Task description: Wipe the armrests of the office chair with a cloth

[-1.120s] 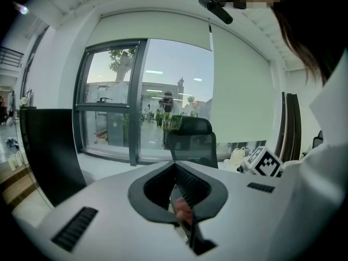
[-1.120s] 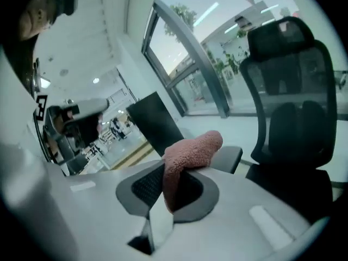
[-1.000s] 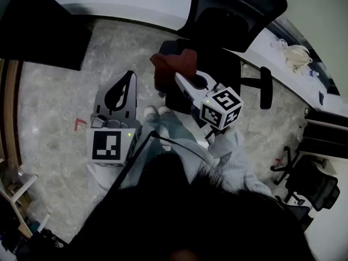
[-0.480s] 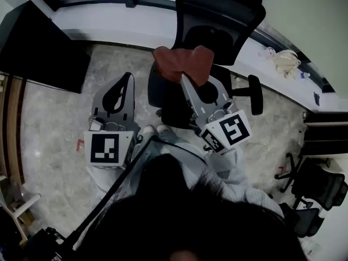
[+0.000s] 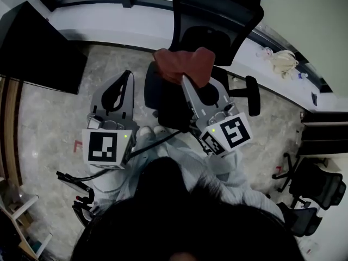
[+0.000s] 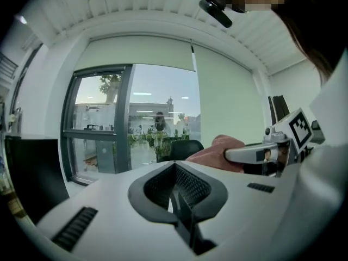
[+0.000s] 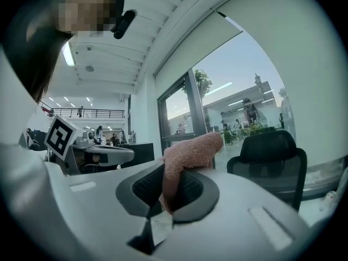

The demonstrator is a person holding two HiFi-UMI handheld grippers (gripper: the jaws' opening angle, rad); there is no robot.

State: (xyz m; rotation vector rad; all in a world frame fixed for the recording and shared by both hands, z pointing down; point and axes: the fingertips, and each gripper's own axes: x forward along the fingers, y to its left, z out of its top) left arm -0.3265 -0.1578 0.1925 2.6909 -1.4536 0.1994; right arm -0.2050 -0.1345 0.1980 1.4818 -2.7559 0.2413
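A black office chair stands in front of me, its seat partly covered and its right armrest in plain sight. My right gripper is shut on a red-brown cloth, which hangs over the seat area. In the right gripper view the cloth is pinched between the jaws of the right gripper, with the chair beyond. My left gripper hovers left of the chair above the floor. Its jaws are shut with nothing between them in the left gripper view. The chair's left armrest is hidden.
A black panel fills the upper left. A white window ledge runs behind the chair, and a pale bundle lies on it at the right. Other black chairs stand at the lower right. My shoes are near the chair base.
The head view has tilted so the whole chair back now shows. The right gripper, still holding the cloth, sits a little lower right; the left gripper has hardly moved.
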